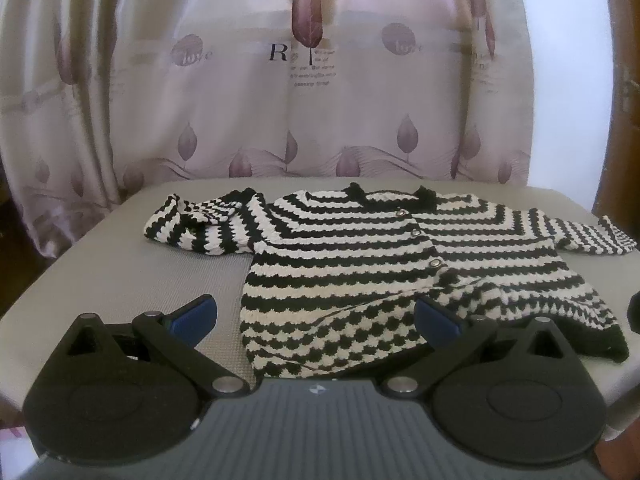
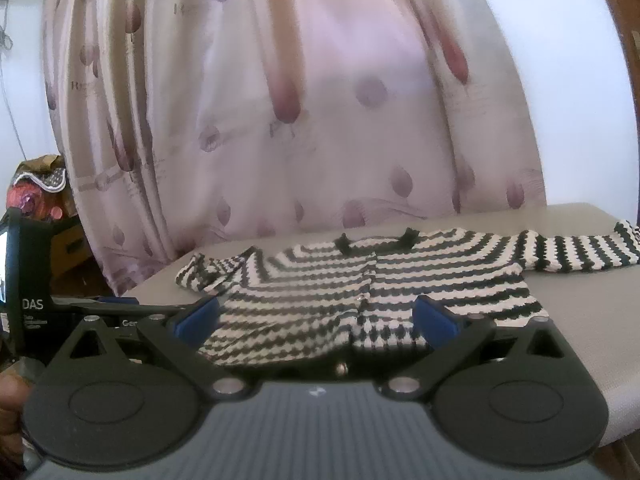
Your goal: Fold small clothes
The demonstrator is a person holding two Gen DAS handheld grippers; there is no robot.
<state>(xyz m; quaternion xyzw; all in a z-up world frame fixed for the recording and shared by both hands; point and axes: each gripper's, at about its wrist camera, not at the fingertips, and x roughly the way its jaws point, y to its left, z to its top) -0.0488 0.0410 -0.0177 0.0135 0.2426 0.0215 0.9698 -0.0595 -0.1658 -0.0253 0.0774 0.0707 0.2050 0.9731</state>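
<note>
A small black-and-white striped knit cardigan lies flat on the grey table, front up, with small buttons down its middle. Its left sleeve is bunched up and its right sleeve reaches out to the right. My left gripper is open and empty, just in front of the cardigan's lower left hem. The cardigan also shows in the right wrist view. My right gripper is open and empty, in front of the hem's middle.
A pink curtain with leaf prints hangs right behind the table. The left gripper's body shows at the left of the right wrist view. Bags and clutter sit beyond the table's left side.
</note>
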